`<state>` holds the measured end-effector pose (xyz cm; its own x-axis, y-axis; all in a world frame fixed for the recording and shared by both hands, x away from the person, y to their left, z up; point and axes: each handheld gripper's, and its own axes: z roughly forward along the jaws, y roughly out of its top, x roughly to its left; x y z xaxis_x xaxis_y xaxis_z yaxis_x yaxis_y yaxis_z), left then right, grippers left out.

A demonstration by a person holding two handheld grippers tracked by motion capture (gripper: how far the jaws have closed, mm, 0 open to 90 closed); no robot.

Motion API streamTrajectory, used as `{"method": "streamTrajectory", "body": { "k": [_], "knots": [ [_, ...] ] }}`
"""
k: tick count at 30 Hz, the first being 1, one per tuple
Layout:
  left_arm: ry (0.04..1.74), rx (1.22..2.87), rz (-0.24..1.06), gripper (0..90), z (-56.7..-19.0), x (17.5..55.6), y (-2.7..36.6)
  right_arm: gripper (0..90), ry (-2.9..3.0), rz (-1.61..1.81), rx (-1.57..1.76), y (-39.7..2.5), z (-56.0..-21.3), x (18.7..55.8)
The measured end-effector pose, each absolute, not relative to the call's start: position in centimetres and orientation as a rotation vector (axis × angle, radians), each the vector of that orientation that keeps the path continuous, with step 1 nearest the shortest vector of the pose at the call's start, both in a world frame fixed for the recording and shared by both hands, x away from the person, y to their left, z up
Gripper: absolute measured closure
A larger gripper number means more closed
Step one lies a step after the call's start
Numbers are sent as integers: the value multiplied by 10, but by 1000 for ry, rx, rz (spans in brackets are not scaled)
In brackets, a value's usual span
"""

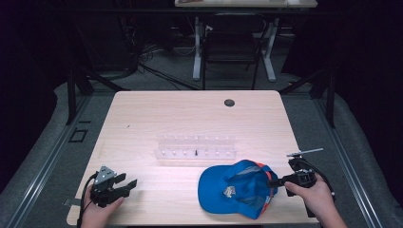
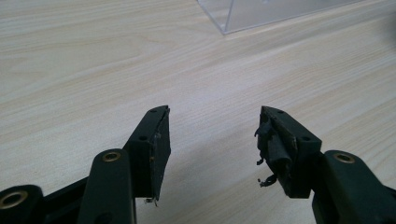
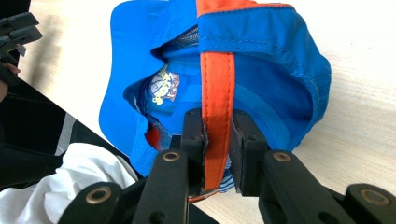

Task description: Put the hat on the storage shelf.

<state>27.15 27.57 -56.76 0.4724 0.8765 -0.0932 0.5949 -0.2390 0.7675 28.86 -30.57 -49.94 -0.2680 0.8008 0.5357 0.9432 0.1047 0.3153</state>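
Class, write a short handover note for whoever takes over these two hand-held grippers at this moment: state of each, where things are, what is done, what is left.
Right hand-held gripper: shut on the orange strap at the back of the blue cap, which lies upside down near the table's front right.
Left hand-held gripper: open, holding nothing, at front left.
Clear rack: mid-table, untouched.
Done: cap gripped.
Left: probably moving or arranging the cap; the left gripper is free to help.

Left gripper with two black jaws spread wide apart, nothing between them, worn frayed rubber pad on one jaw, hovering low above pale wood-grain tabletop, corner of clear plastic box-like rack at top edge
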Motion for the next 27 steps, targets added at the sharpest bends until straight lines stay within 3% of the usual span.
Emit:
{"method": "streamTrajectory", "body": {
  "k": [27],
  "knots": [
    [1221,1954,461,441,-568,271,274,779,-2185,-872,-1765,-293,-453,295]
  ]
}}
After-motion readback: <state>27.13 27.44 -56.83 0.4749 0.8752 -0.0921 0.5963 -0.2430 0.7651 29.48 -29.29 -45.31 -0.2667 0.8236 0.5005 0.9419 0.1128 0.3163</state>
